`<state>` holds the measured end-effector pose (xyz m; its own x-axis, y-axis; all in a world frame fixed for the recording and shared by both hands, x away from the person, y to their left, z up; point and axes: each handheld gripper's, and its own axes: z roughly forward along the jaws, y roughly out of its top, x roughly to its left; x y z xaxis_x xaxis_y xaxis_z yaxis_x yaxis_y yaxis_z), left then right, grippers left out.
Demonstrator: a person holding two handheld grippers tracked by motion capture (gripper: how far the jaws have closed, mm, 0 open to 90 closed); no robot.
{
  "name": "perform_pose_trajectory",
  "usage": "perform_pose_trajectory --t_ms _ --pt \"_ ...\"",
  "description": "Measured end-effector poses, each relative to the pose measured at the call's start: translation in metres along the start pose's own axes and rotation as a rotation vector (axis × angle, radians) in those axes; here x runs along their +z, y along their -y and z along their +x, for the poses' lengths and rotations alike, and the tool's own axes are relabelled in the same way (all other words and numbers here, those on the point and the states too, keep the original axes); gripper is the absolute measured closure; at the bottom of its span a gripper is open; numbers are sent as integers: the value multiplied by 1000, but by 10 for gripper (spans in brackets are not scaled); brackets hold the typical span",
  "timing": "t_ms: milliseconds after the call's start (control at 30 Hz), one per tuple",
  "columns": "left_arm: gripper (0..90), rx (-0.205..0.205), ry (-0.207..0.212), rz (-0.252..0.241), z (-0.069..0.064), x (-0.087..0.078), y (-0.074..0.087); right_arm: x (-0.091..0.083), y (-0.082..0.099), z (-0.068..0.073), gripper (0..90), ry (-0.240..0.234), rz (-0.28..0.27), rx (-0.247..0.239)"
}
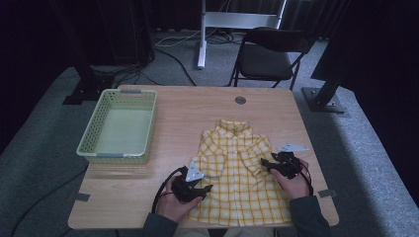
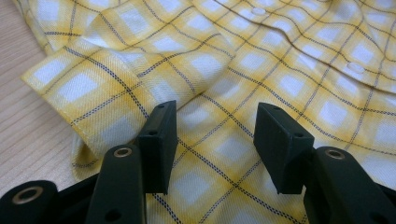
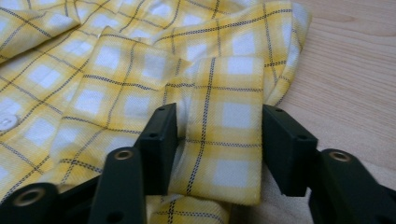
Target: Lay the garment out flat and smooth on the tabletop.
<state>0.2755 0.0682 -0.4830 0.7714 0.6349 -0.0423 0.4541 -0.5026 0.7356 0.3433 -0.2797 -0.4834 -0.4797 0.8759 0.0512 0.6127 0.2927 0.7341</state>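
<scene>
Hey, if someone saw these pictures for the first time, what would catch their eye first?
The yellow plaid shirt, spread buttoned-side up on the near half of the wooden table, stands out most. A gripper sits at each folded-in sleeve: the left gripper over the fabric with jaws apart, the right gripper straddling a sleeve cuff. A pale green basket stands at the table's left.

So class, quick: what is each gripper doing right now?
Left gripper: jaws open over the yellow checked shirt, gripping nothing.
Right gripper: jaws open, the shirt's sleeve cuff between them, not pinched.

Dim room: grey carpet floor (image 1: 44, 133), wooden table (image 1: 183, 113), black folding chair (image 1: 269, 57) behind, dark curtains
</scene>
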Motion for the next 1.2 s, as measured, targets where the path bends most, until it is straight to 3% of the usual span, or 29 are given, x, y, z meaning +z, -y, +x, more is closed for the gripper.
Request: perform_pose_trajectory --t_ms 400,800,1200 --pt "503 1 -6 -3 -1 0 1 -9 5 2 528 30 -15 2" --pt "503 1 -8 -6 -1 0 1 -24 17 -3 534 73 -35 60" --pt "503 -1 -8 -8 -1 0 1 -42 33 -14 534 200 -19 107"
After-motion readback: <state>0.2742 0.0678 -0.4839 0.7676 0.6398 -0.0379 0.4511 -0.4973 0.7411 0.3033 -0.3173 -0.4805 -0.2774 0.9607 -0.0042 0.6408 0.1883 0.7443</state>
